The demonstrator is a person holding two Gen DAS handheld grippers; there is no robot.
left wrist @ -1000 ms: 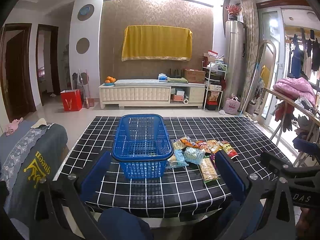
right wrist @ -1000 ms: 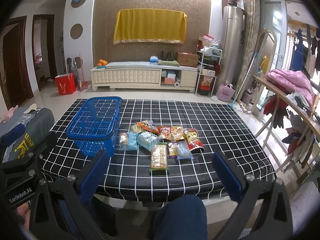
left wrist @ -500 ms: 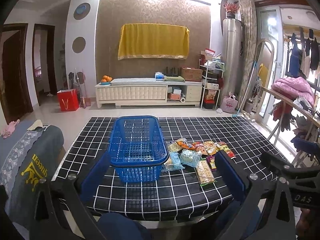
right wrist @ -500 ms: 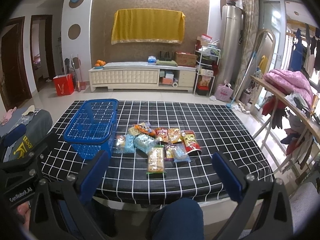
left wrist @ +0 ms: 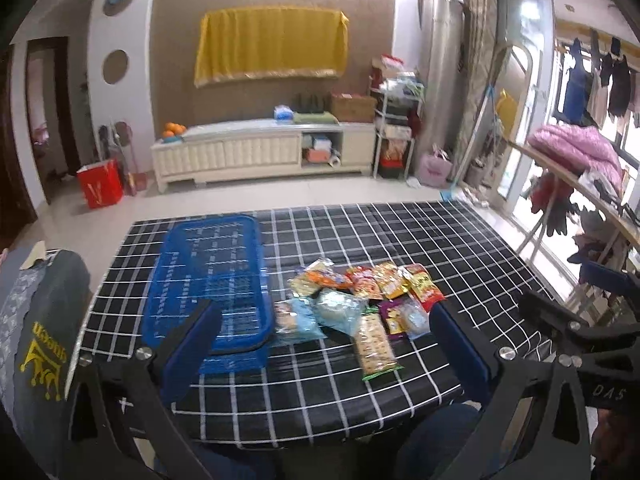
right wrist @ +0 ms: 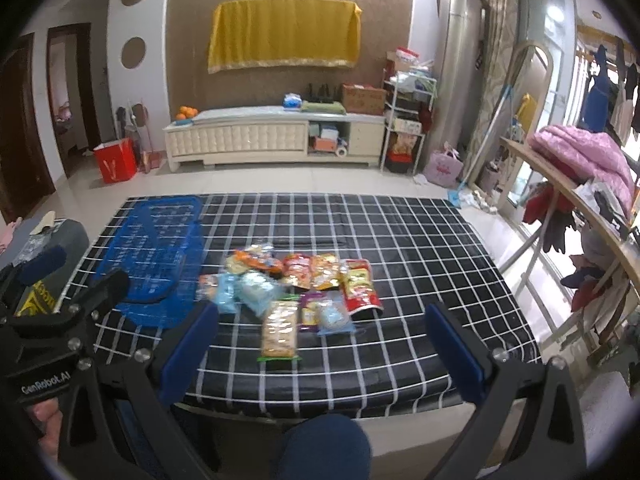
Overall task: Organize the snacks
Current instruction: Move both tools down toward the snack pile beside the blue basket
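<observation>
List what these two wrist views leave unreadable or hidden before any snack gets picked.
- Snack packets: labels too small and blurred to read in either view.
- Blue basket: motion-blurred; its near corner is hidden behind a finger of the left claw in the left wrist view, and its floor cannot be seen clearly.
- Table: near edge covered by the right claw and a knee in the right wrist view.

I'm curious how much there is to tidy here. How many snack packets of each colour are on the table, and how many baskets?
Light blue packets: 3
Red packets: 2
Orange-yellow packets: 2
Purple packet: 1
Cracker packet: 1
Blue basket: 1
Total: 10 (9 packets and 1 basket; the overlapping packets may hide another)
</observation>
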